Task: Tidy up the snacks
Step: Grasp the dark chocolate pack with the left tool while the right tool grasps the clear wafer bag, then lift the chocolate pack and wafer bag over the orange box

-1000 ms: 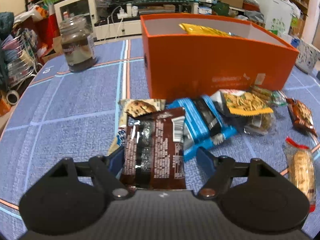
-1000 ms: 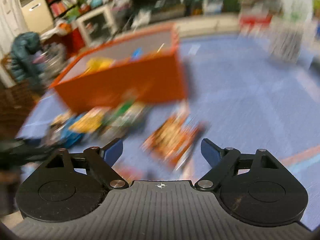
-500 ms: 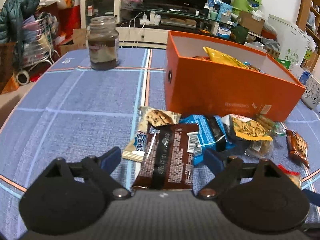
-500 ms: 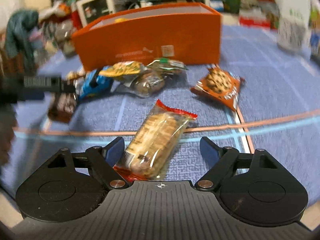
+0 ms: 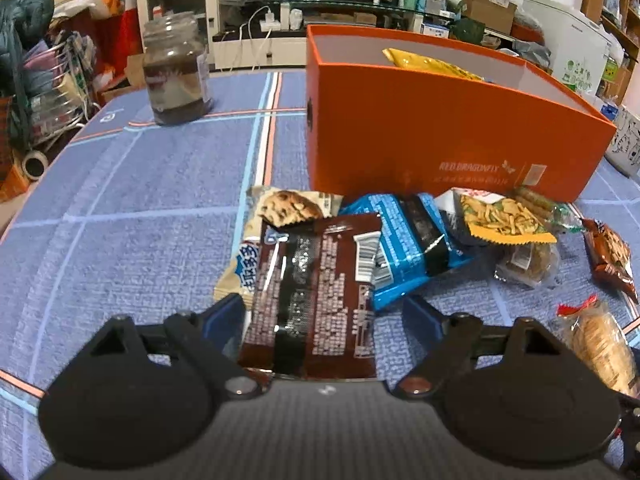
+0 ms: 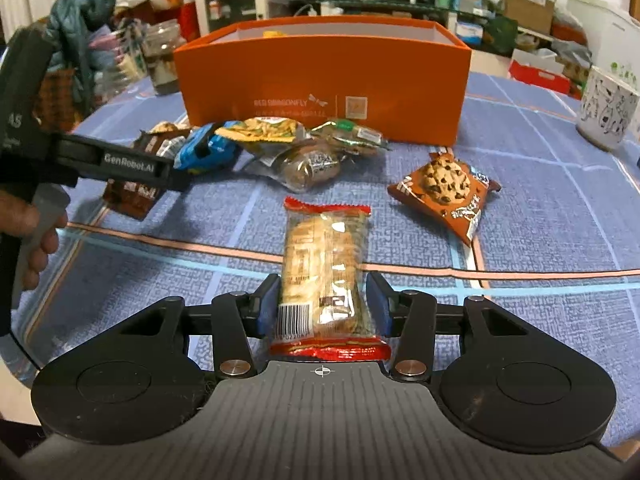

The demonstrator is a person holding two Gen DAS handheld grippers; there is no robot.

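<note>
two grippers on the blue tablecloth [image 6: 540,200]. right gripper [image 6: 323,307] – jaws just closed in, both pads flush against the clear cracker packet [image 6: 324,256], red-sealed ends, lying lengthwise. left gripper [image 5: 324,314] half open, jaws just narrowing around the brown snack packet [image 5: 316,292] – left pad seems to touch, right pad apart. orange box [image 6: 324,92] stands beyond the snack pile.
</note>
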